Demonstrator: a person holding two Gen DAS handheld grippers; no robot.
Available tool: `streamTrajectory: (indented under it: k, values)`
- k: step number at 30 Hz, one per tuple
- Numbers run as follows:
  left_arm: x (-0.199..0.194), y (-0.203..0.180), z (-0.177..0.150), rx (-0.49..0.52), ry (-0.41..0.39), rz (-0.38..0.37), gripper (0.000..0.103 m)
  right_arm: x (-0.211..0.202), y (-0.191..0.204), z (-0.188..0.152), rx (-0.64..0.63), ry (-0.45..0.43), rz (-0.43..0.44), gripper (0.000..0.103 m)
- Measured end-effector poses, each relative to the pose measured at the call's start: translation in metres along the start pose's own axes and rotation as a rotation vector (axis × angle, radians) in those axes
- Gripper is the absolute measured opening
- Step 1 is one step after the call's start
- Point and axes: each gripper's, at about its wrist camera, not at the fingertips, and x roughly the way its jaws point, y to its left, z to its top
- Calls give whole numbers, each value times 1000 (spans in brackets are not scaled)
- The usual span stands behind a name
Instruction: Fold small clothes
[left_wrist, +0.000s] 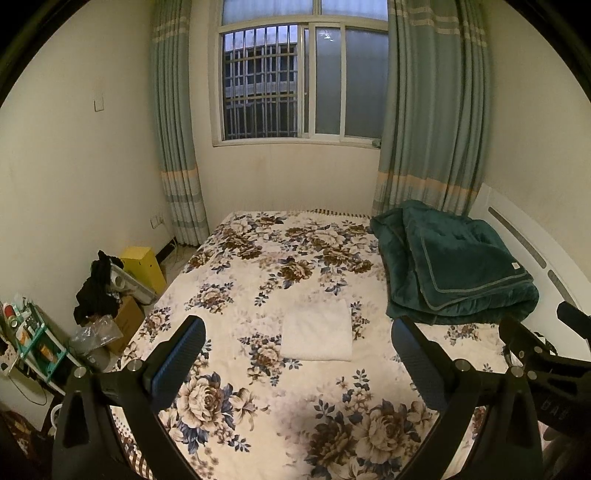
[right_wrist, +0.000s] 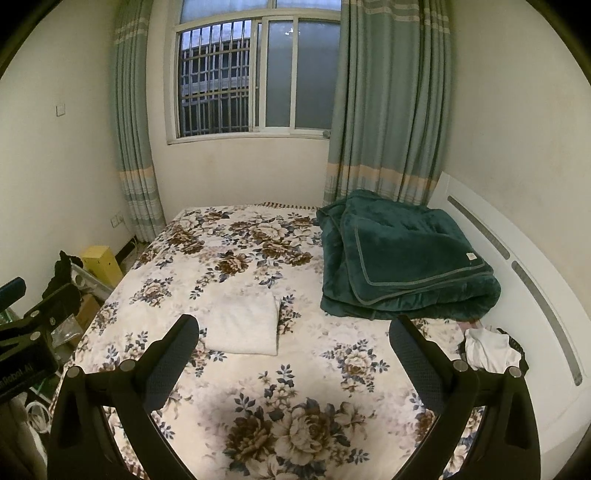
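A white folded cloth (left_wrist: 317, 331) lies flat on the floral bedspread (left_wrist: 258, 266), in the middle of the bed; it also shows in the right wrist view (right_wrist: 242, 326). My left gripper (left_wrist: 298, 339) is open and empty, held above the bed on the near side of the cloth. My right gripper (right_wrist: 293, 338) is open and empty too, with the cloth just beyond its left finger. A small heap of white and dark clothes (right_wrist: 491, 349) lies at the bed's right edge, near the right finger.
A folded dark green blanket (right_wrist: 402, 262) takes up the bed's far right. A white headboard (right_wrist: 517, 280) runs along the right. Boxes, a yellow bin (left_wrist: 144, 267) and a cluttered shelf (left_wrist: 33, 339) stand on the floor left of the bed. A window and curtains lie beyond.
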Motion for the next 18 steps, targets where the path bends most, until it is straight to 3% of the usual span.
streamTrajectory:
  k: [18]
  values:
    - [-7,1,5,2,-20,12,103,-3,2,1,0,-3,5,103]
